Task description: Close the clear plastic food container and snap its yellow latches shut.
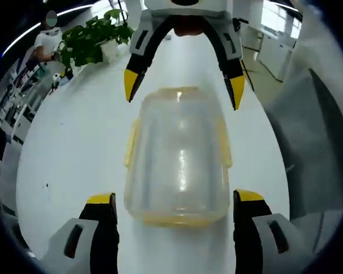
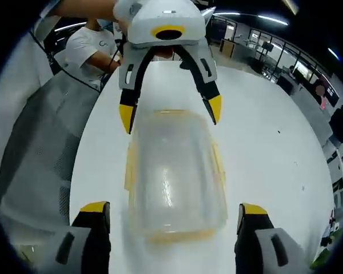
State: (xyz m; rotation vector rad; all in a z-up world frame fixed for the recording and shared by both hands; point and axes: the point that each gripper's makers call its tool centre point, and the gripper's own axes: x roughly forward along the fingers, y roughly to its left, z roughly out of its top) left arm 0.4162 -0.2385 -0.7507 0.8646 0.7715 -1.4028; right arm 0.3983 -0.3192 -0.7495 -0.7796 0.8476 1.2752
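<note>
1. Table (image 1: pixel 74 148): white, long, glossy. It carries everything I am working on. In the right gripper view its surface (image 2: pixel 263 142) runs off toward a dim office area.

2. Grey mesh panel (image 1: pixel 314 148): beside the table's edge. In the right gripper view it sits on the opposite side (image 2: pixel 40 142), since my two cameras face each other.

3. Potted plant (image 1: pixel 91 37): green leaves in a white pot, at the far end of the table in the left gripper view, well apart from the container.

4. Person in a white shirt (image 2: pixel 94 45): beyond the table in the right gripper view. Another figure (image 1: pixel 46 40) stands near the plant in the left gripper view.

5. Clear plastic food container (image 1: pixel 177 157): lying flat on the table between my two grippers, lid on top. Seen again, somewhat blurred, in the right gripper view (image 2: pixel 174 174).

6. Yellow latches (image 1: pixel 131 142): along the container's sides and ends. I cannot tell whether any is snapped down.

7. Left gripper (image 1: pixel 174 200): jaws spread wide, yellow tips flanking the container's near end, holding nothing. From the other camera (image 2: pixel 170 114) it hangs over the far end.

8. Right gripper (image 2: pixel 174 208): jaws likewise spread, either side of the container's near end, nothing clasped. Opposite view (image 1: pixel 183 91): over the far end.
</note>
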